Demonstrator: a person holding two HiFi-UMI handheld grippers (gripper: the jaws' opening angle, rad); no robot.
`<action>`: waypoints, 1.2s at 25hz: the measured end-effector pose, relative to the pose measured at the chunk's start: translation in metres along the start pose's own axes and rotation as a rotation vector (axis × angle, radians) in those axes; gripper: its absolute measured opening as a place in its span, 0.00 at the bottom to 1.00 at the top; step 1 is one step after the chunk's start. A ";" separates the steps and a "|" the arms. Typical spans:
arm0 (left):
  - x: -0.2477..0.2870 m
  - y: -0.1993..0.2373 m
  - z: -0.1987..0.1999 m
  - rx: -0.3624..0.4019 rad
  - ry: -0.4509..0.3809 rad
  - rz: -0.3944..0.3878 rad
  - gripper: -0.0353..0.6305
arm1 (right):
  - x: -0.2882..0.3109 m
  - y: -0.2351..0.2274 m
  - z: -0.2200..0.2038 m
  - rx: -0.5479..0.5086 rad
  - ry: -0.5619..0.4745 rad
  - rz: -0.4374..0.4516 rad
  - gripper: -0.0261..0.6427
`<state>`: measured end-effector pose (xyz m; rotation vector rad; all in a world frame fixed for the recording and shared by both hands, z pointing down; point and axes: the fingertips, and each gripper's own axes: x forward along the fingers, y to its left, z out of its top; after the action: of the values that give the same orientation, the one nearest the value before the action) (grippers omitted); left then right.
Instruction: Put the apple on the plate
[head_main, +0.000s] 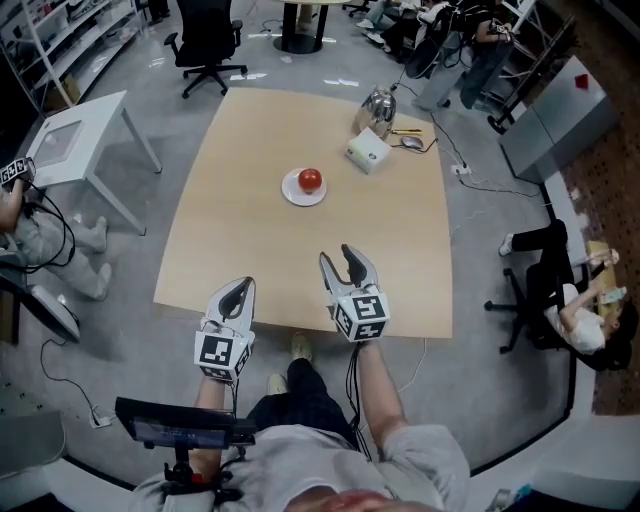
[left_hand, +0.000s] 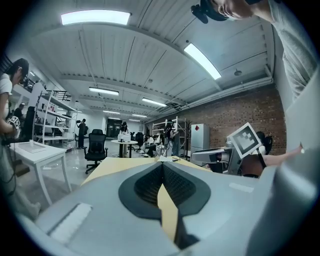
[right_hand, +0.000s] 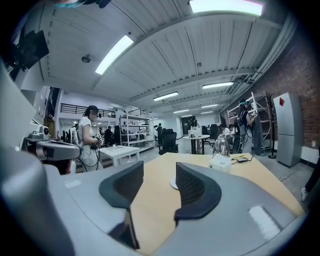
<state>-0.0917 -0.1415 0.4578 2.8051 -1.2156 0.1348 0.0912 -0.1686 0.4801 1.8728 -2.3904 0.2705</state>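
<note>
While a red apple sits on a white plate at the middle of a tan table, a person holds both grippers on the near side of the plate, well apart from it. The left gripper, nearer the person and left of the plate, has its jaw tips pressed together with nothing between them. The right gripper, straight before the plate, has its jaws moderately apart and empty. A white box and a shiny kettle stand beyond the plate, to its right.
</note>
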 end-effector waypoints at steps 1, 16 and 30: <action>-0.003 -0.003 0.003 0.001 0.000 0.003 0.08 | -0.005 0.000 0.001 0.006 0.001 0.001 0.34; -0.015 -0.016 0.026 0.022 -0.017 0.020 0.08 | -0.041 0.008 -0.008 0.020 0.019 0.008 0.29; -0.012 -0.016 0.034 0.027 -0.019 0.026 0.08 | -0.066 0.010 -0.006 0.076 -0.007 0.008 0.19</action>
<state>-0.0865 -0.1255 0.4224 2.8210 -1.2644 0.1270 0.0978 -0.1026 0.4733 1.8989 -2.4256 0.3614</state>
